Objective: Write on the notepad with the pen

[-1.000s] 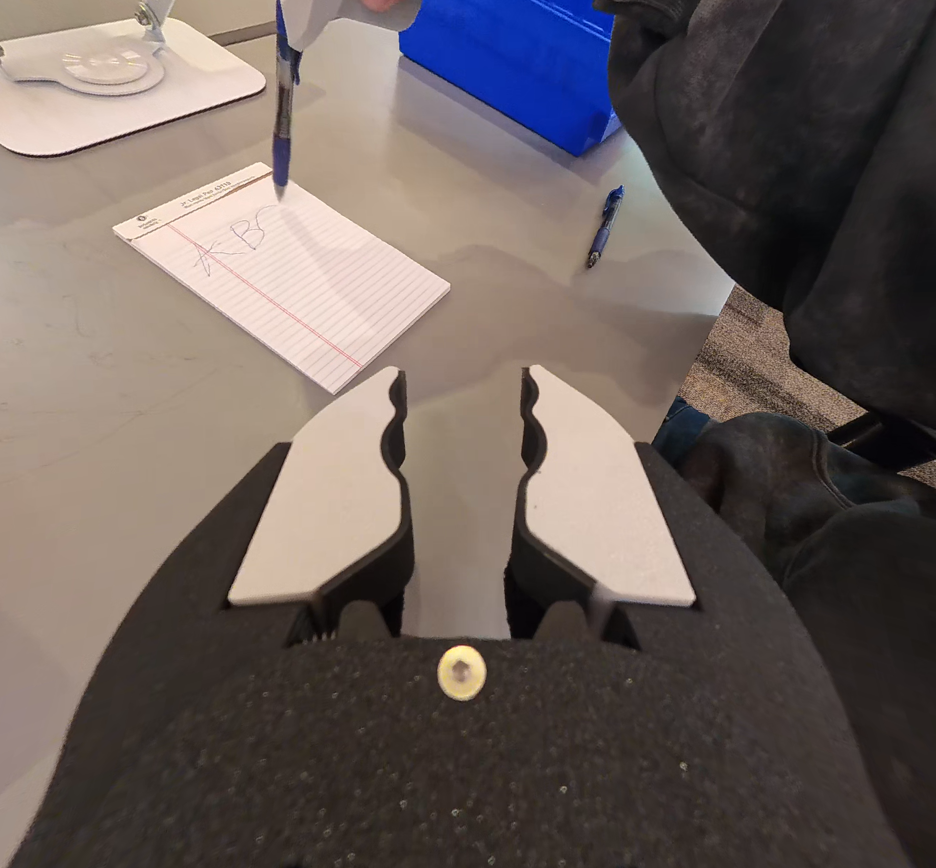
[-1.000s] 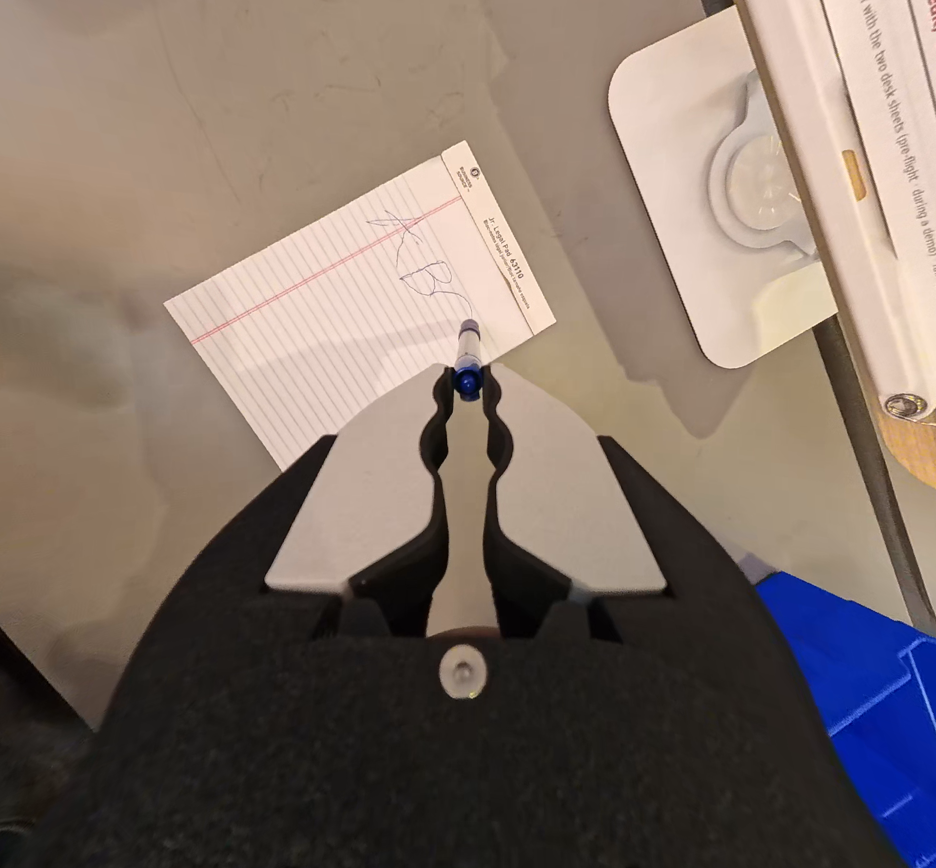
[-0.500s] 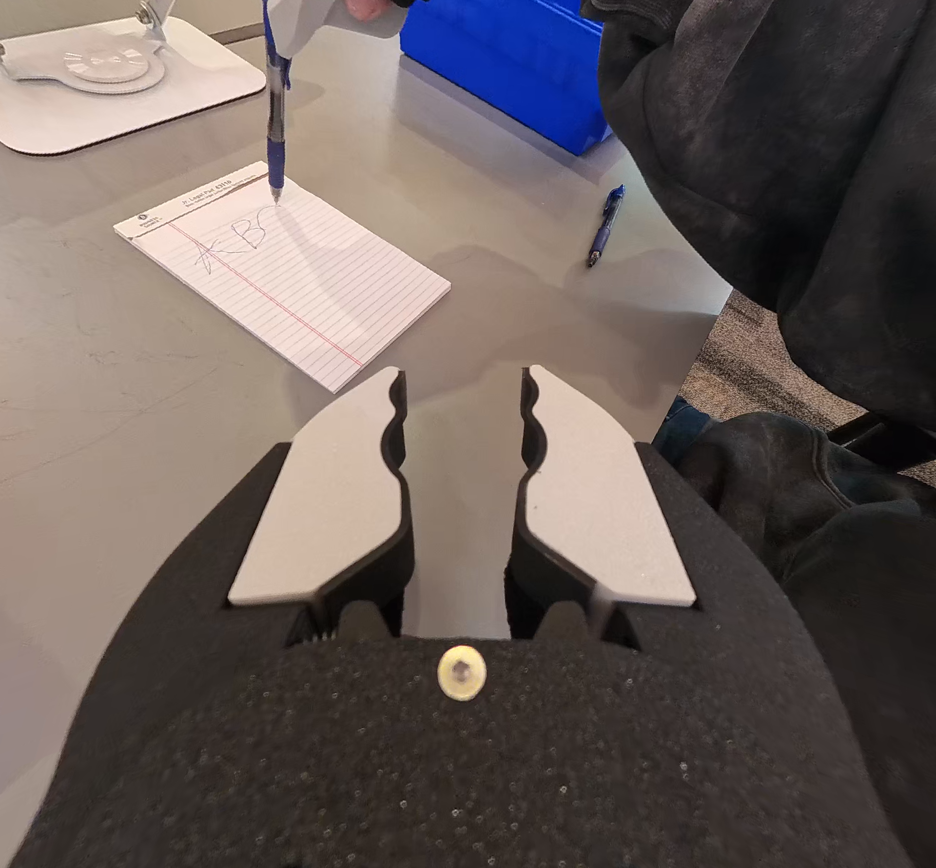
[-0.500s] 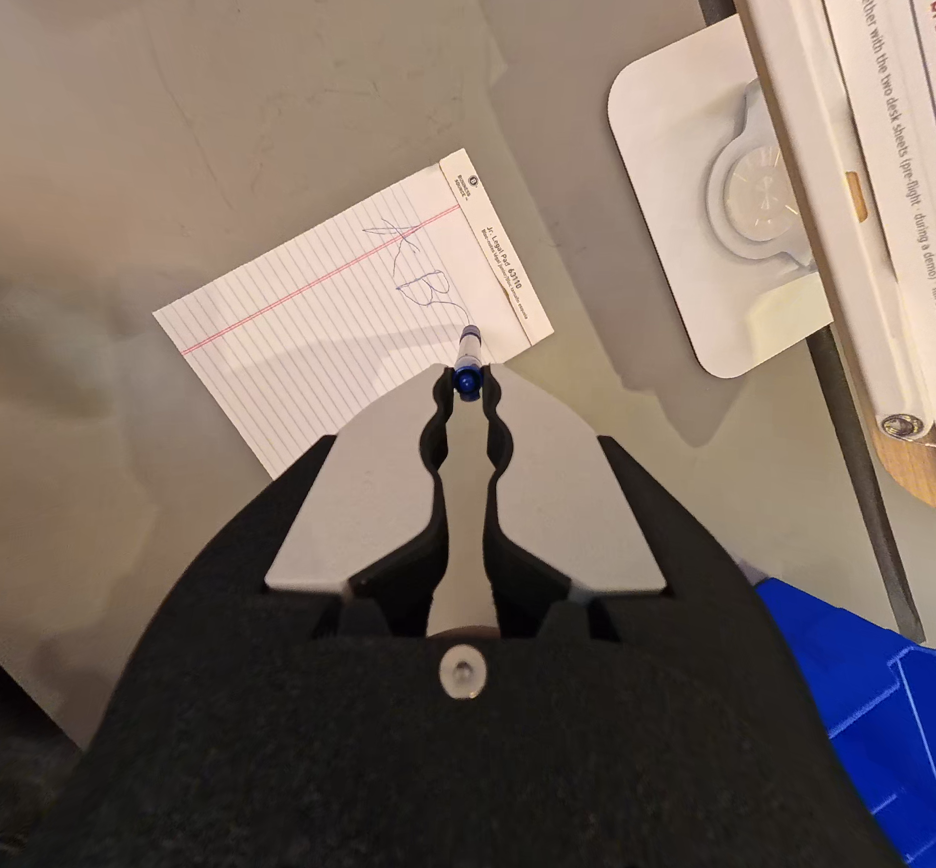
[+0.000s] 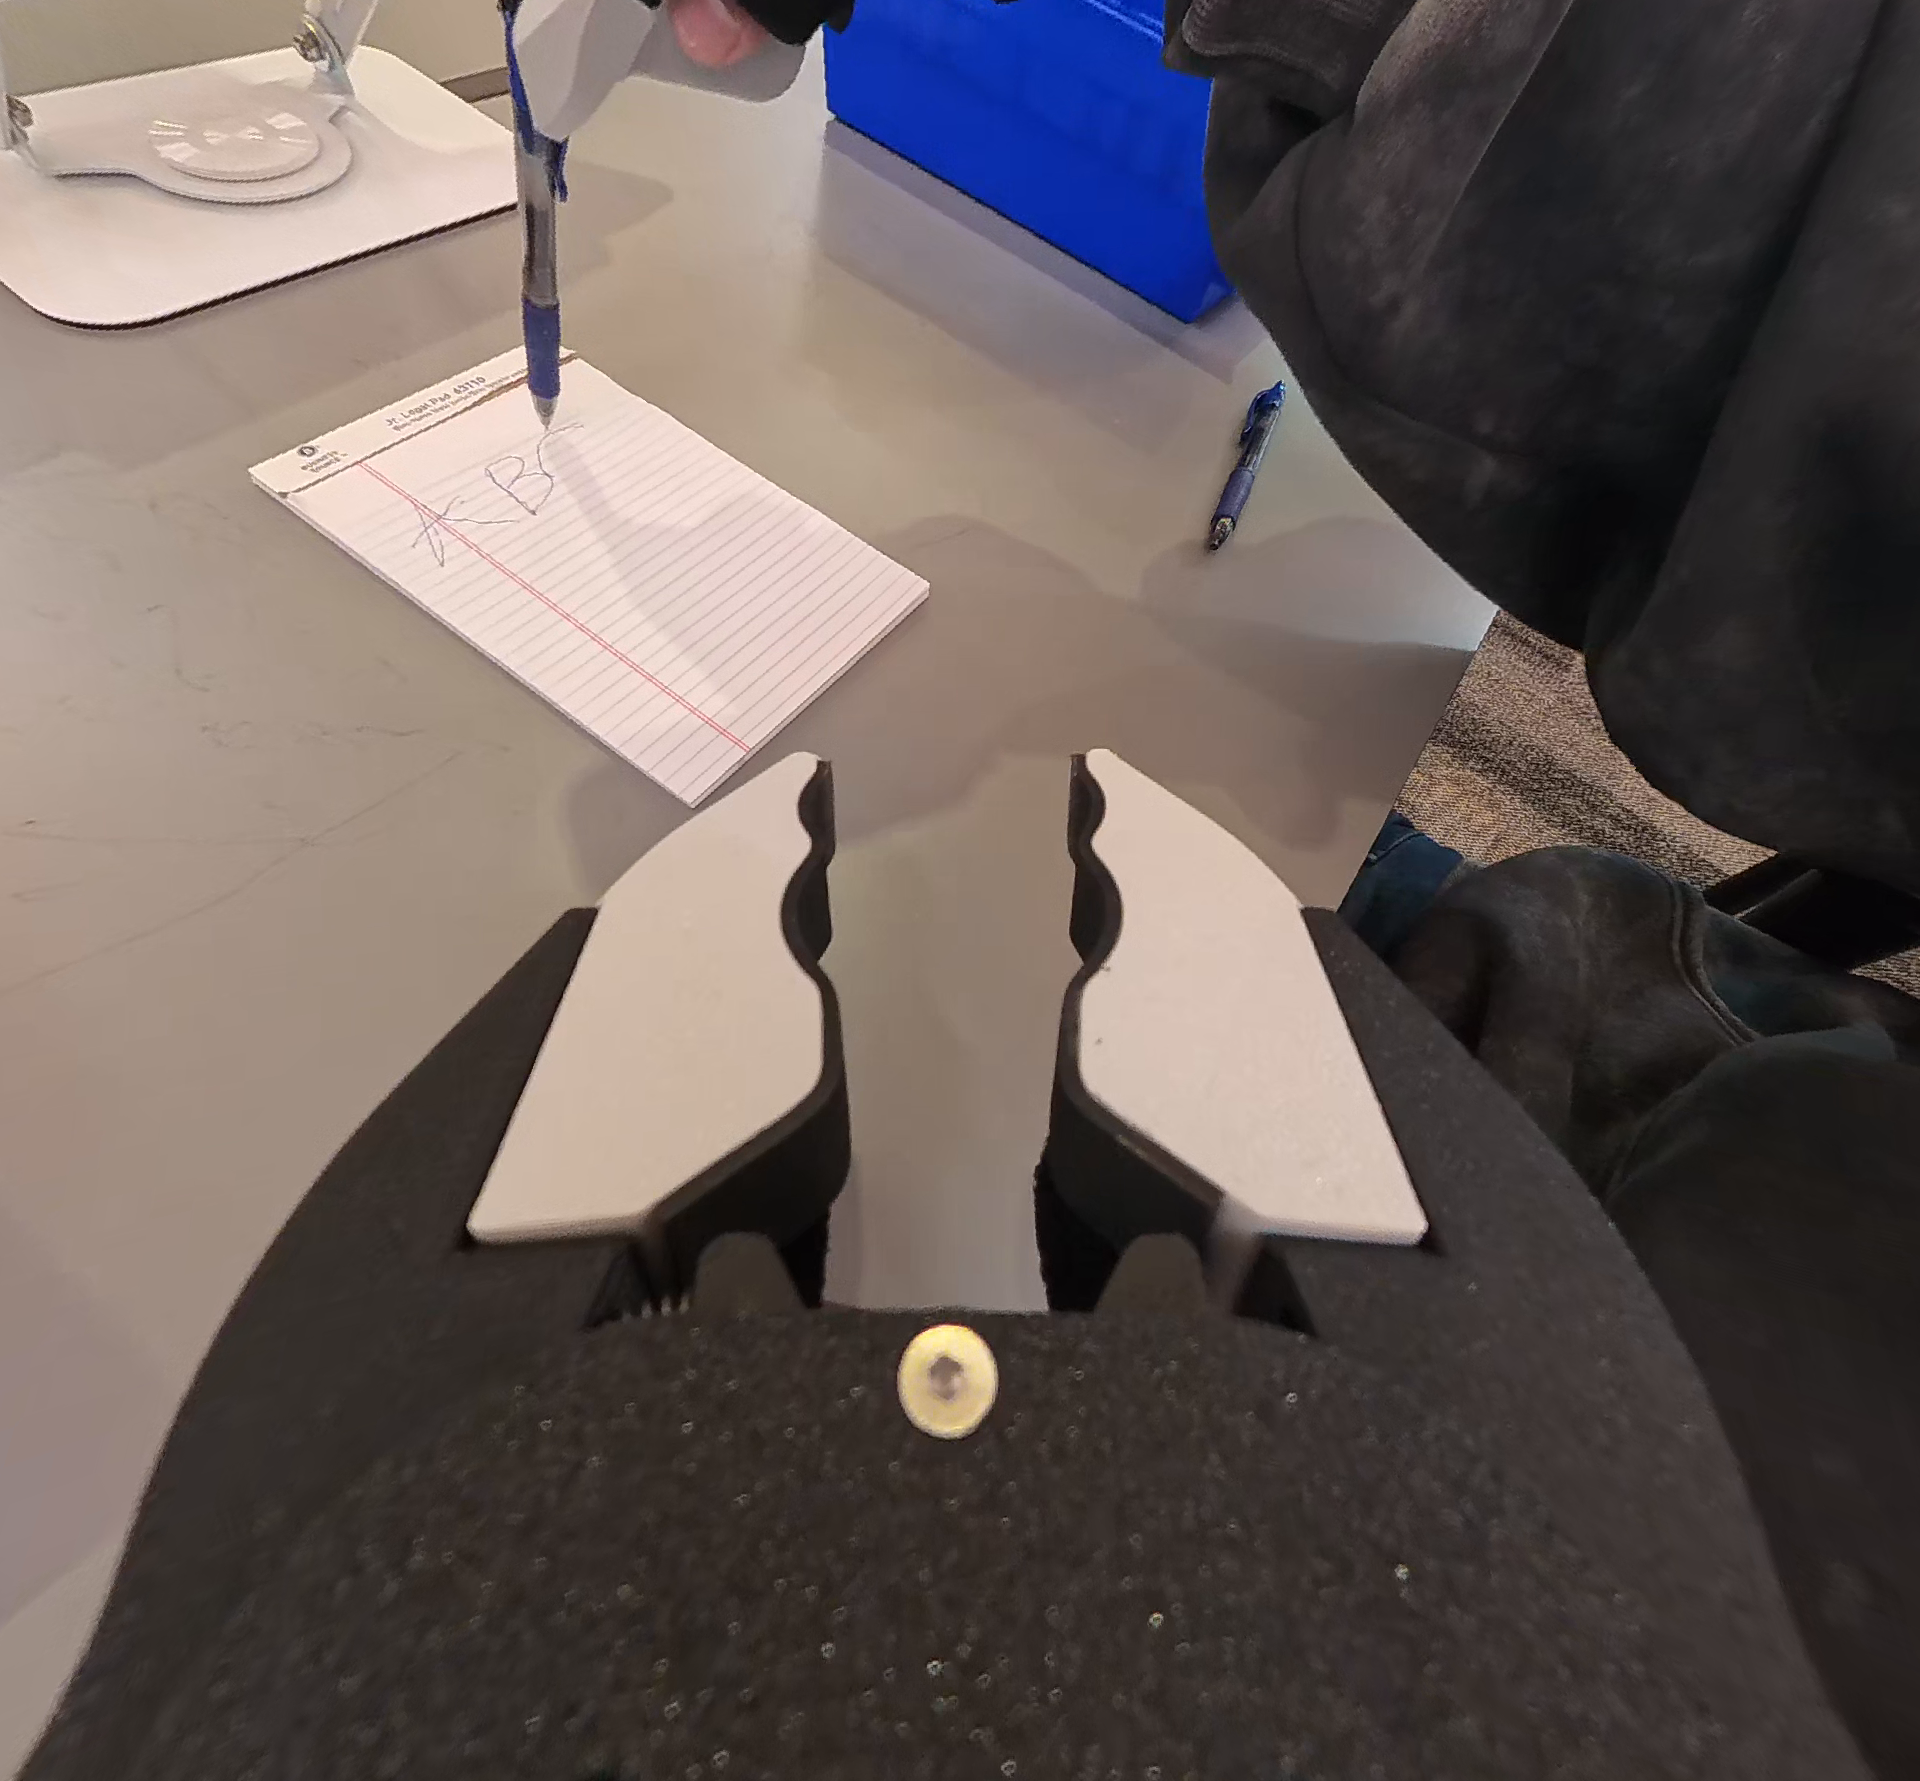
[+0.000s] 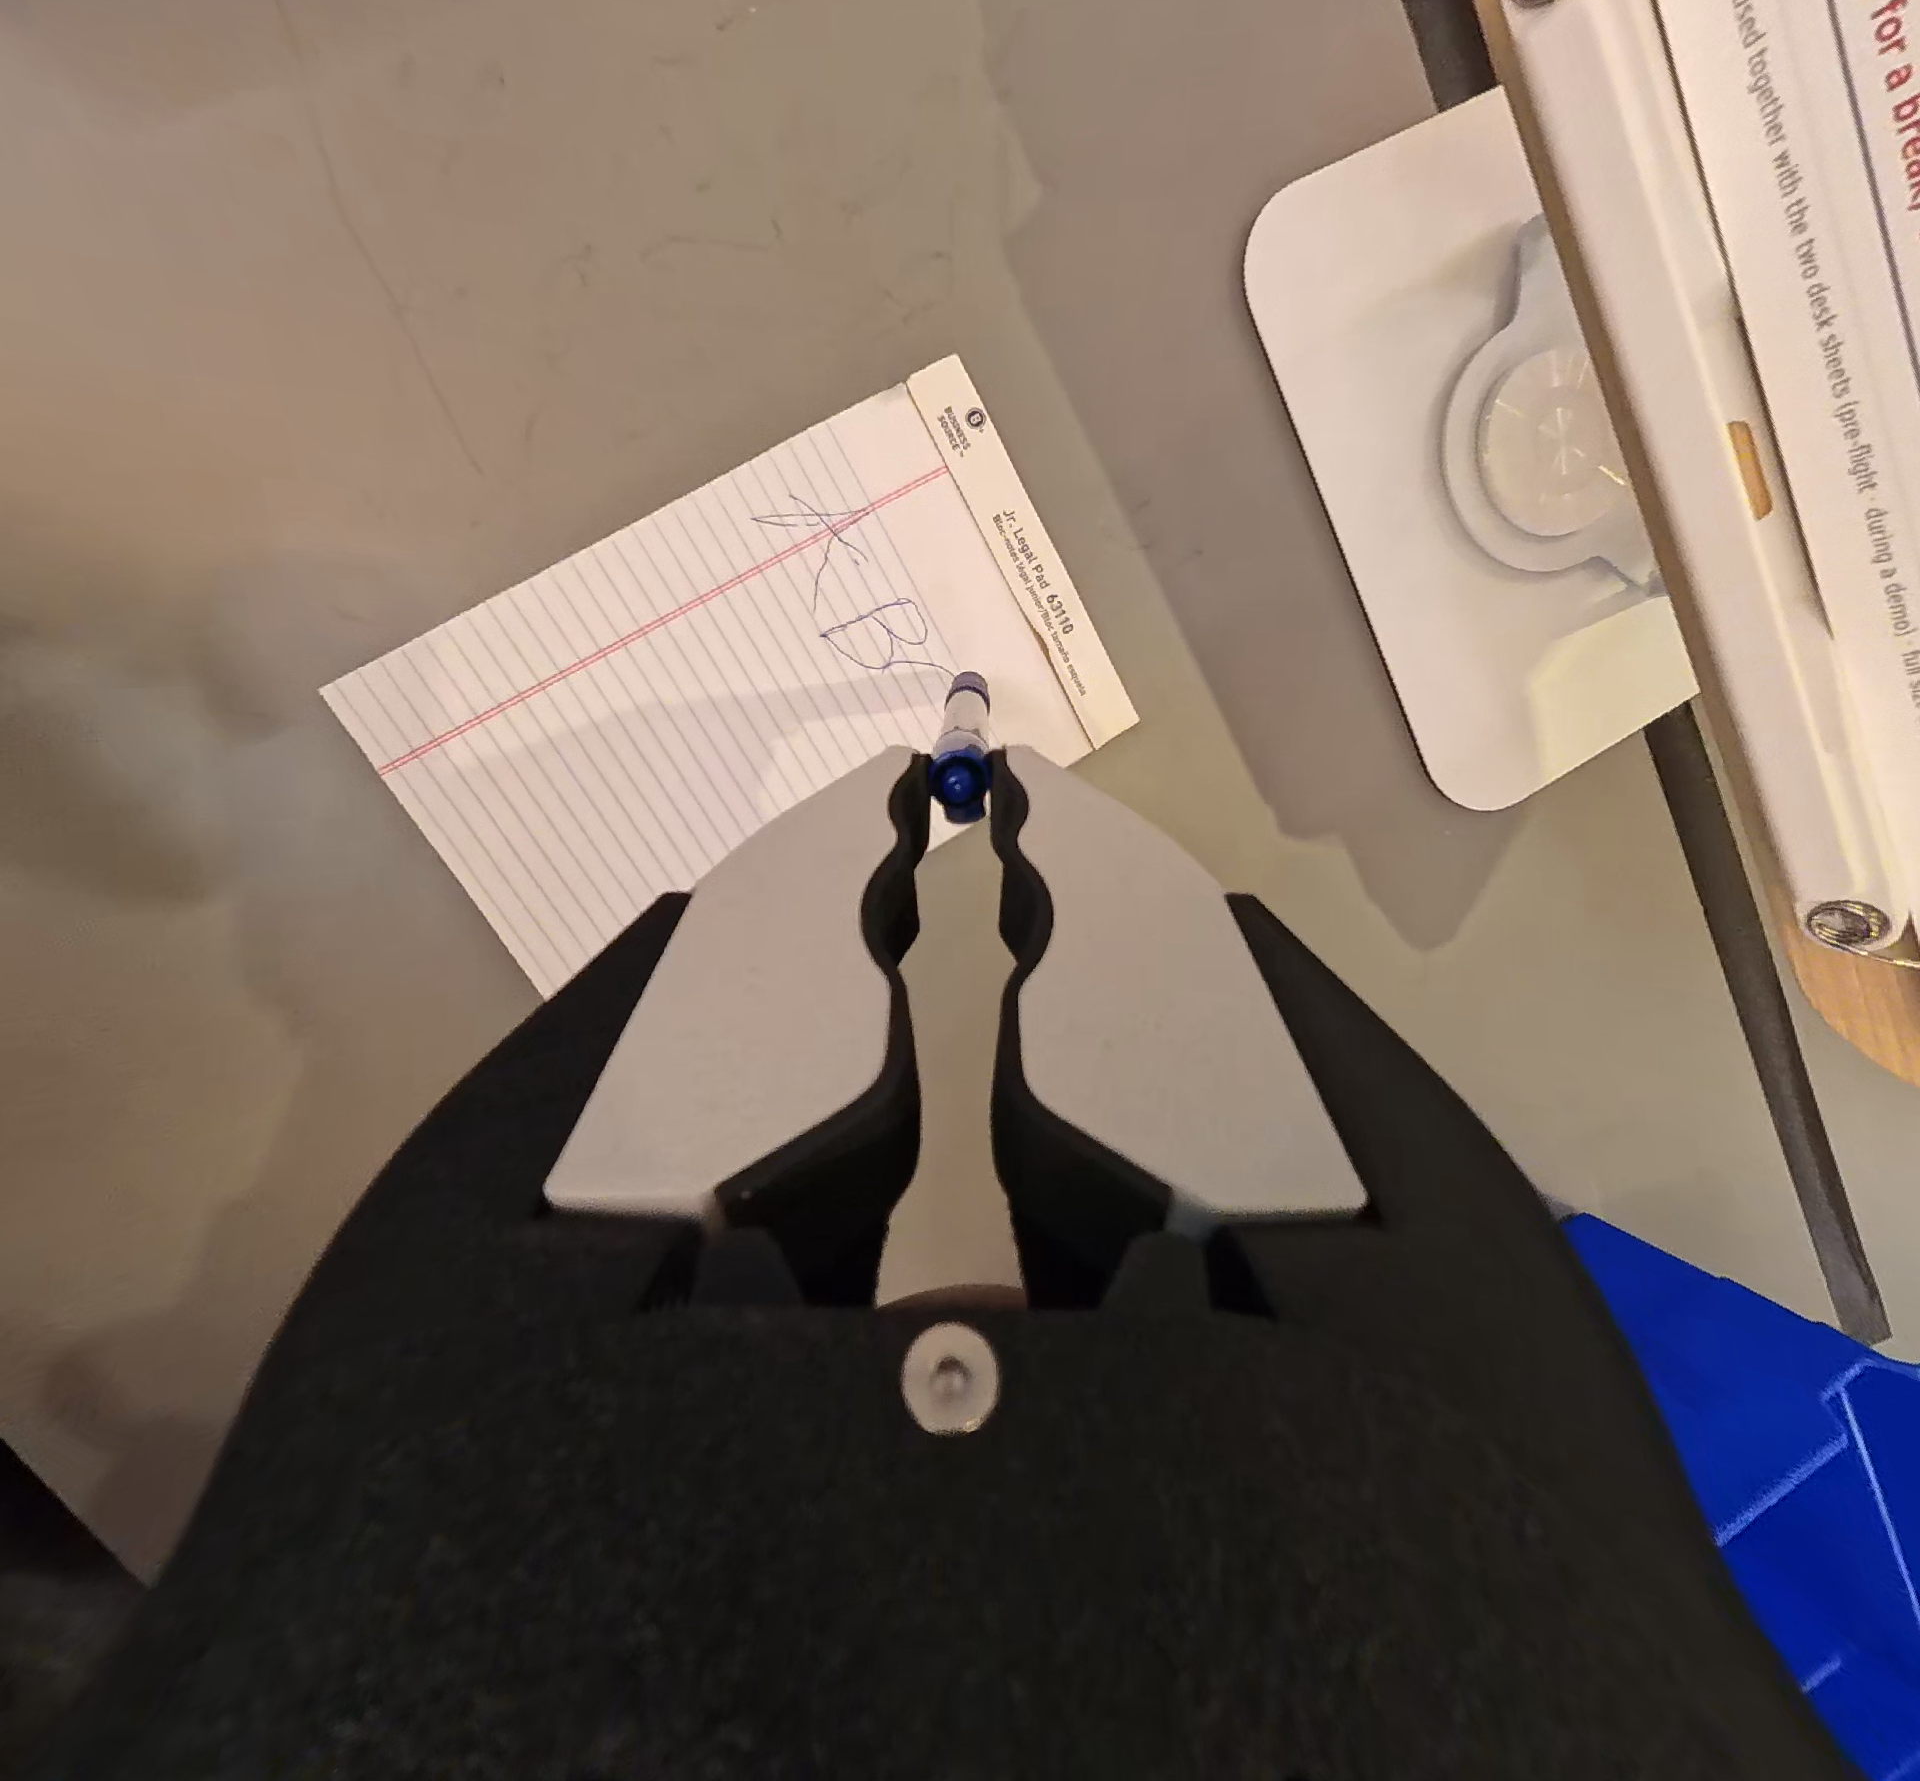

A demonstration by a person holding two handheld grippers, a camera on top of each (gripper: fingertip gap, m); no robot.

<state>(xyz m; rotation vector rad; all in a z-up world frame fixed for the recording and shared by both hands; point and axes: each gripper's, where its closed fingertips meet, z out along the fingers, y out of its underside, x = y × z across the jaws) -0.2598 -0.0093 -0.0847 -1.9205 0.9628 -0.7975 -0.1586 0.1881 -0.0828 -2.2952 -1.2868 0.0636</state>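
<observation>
A white lined notepad [image 5: 623, 588] lies on the grey table, also in the right wrist view [image 6: 665, 692]. It bears blue handwriting near its header strip. My right gripper [image 6: 958, 775] is shut on a blue pen [image 6: 964, 718], held nearly upright. In the left wrist view the pen [image 5: 540, 297] has its tip on the pad at the end of the writing, under the right gripper [image 5: 540, 121]. My left gripper [image 5: 951, 786] is open and empty, low over the table just in front of the pad's near corner.
A second blue pen [image 5: 1245, 469] lies on the table to the right. A blue bin [image 5: 997, 142] stands behind it. A white stand base [image 5: 208, 173] sits at the back left. The person's dark sleeve [image 5: 1558, 277] fills the right side, by the table's edge. Some 20 centimeters of space lies between my two pairs of fingers.
The pen has stood more upright and its tip has shifted slightly along the pad, lengthening the last stroke. The left gripper has not moved.
</observation>
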